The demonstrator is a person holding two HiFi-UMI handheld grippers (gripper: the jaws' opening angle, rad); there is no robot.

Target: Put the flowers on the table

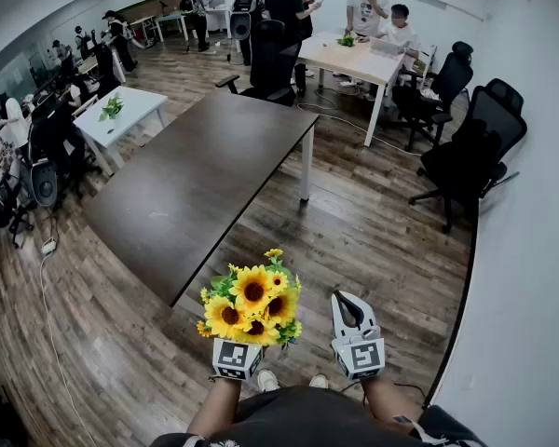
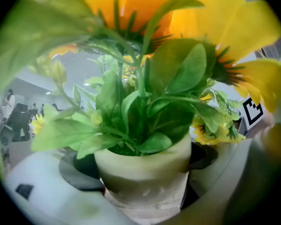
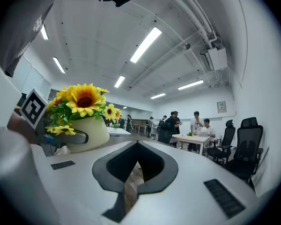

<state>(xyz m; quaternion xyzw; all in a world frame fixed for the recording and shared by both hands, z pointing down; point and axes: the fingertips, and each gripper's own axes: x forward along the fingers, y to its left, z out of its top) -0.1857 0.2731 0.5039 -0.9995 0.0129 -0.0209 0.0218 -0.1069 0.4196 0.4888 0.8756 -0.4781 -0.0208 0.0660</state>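
A bunch of yellow sunflowers point(image 1: 252, 301) with green leaves stands in a cream pot point(image 2: 143, 170). My left gripper point(image 2: 143, 184) is shut on that pot, one jaw on each side, and holds it upright at waist height. In the head view the blooms hide the left gripper's point(image 1: 245, 341) jaws. In the right gripper view the pot point(image 3: 89, 132) is at the left. My right gripper point(image 1: 343, 298) hangs just right of the flowers, shut and holding nothing, its tips point(image 3: 136, 146) meeting. The long dark table point(image 1: 205, 175) lies ahead, its near corner a short way beyond the flowers.
I stand on a wooden floor point(image 1: 373, 240) with a white wall close on the right. A white table point(image 1: 121, 115) with a plant is at the left, another point(image 1: 359, 59) with people round it at the back. Black office chairs point(image 1: 470, 147) line the right side.
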